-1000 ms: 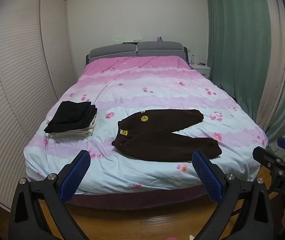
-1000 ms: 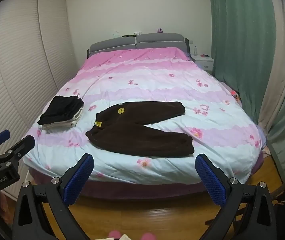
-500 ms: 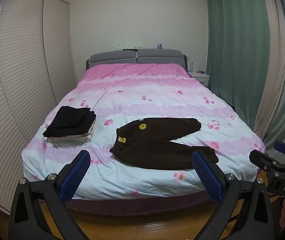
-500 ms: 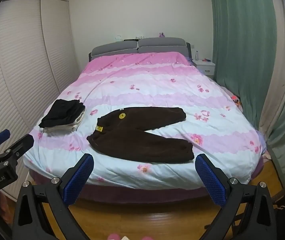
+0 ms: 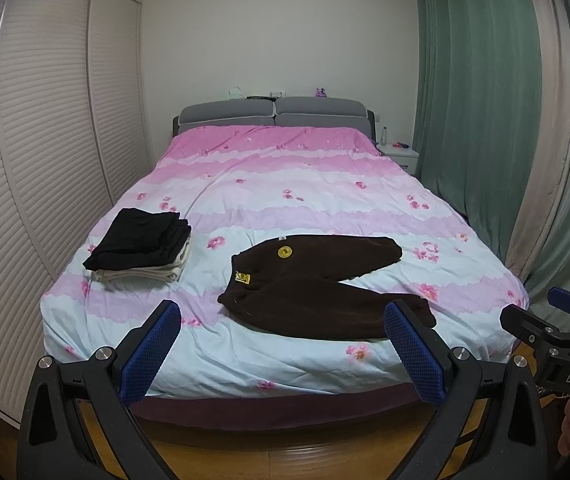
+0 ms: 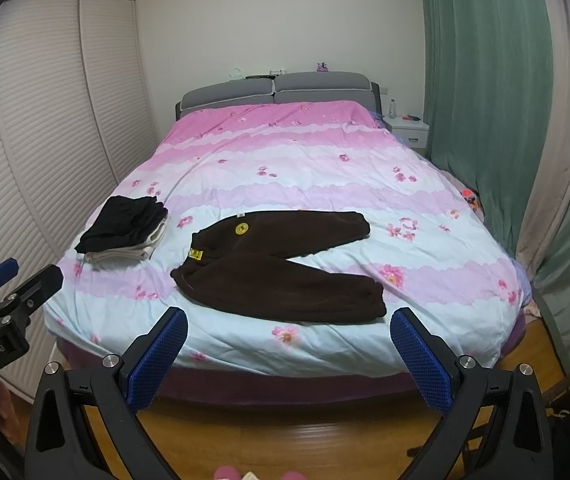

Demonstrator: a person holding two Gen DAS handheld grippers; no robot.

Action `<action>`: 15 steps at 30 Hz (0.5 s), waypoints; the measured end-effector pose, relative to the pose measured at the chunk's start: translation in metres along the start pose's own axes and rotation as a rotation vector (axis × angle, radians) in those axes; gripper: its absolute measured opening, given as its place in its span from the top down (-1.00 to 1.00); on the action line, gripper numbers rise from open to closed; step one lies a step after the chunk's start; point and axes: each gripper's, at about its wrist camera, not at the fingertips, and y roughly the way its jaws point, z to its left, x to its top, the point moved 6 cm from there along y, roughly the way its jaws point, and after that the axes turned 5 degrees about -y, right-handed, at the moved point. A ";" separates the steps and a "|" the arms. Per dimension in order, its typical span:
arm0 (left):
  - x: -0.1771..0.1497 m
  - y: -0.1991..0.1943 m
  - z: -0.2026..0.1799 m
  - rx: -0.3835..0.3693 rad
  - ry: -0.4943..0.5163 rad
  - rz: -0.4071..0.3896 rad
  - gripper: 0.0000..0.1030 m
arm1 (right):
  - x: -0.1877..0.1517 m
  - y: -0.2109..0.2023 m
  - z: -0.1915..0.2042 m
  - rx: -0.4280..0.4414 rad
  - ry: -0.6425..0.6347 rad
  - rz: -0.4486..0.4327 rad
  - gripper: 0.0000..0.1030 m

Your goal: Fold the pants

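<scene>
Dark brown fleece pants point(image 5: 317, 280) lie spread flat near the foot of the bed, waistband with yellow patches to the left, both legs pointing right; they also show in the right wrist view point(image 6: 277, 264). My left gripper point(image 5: 281, 354) is open and empty, held off the foot of the bed, short of the pants. My right gripper point(image 6: 289, 360) is open and empty too, at the same distance. The right gripper shows at the right edge of the left wrist view point(image 5: 557, 332), and the left gripper at the left edge of the right wrist view point(image 6: 5, 292).
A stack of folded black and beige clothes point(image 5: 141, 244) lies on the bed's left side. The bed point(image 5: 285, 176) has a pink and pale blue floral cover. Louvred wardrobe doors point(image 5: 37, 168) stand left, green curtains point(image 5: 485, 120) right, a white nightstand point(image 5: 399, 154) behind.
Both grippers have drawn back and tilted up a little, so the bed and pants sit lower and slightly farther in both views. Pants unchanged; both grippers stay open.
</scene>
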 end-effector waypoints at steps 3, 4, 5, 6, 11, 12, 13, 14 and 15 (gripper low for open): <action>0.000 0.000 -0.001 0.001 -0.003 0.001 -1.00 | -0.001 -0.001 0.001 -0.001 -0.001 -0.001 -0.99; 0.000 0.001 -0.001 -0.001 -0.002 0.002 -1.00 | 0.000 -0.001 0.001 -0.001 0.000 -0.001 -0.99; 0.000 0.000 -0.001 -0.002 -0.003 0.002 -1.00 | -0.001 -0.001 0.001 -0.001 0.000 0.000 -0.99; -0.001 0.000 -0.001 -0.003 -0.004 0.003 -1.00 | -0.001 -0.001 0.002 -0.002 0.000 0.000 -0.99; 0.001 0.000 0.003 -0.004 -0.012 0.004 -1.00 | 0.000 -0.001 0.002 -0.001 -0.002 -0.002 -0.99; 0.001 0.000 0.003 -0.002 -0.009 0.002 -1.00 | 0.000 -0.001 0.002 -0.001 -0.002 -0.002 -0.99; 0.002 0.000 0.002 0.000 -0.007 -0.001 -1.00 | -0.001 0.000 0.002 -0.002 -0.002 -0.002 -0.99; 0.002 0.000 0.002 0.000 -0.005 -0.003 -1.00 | -0.001 0.000 0.002 -0.002 -0.003 0.000 -0.99; 0.002 -0.001 0.003 0.000 -0.004 -0.007 -1.00 | -0.001 -0.001 0.001 -0.002 -0.003 0.000 -0.99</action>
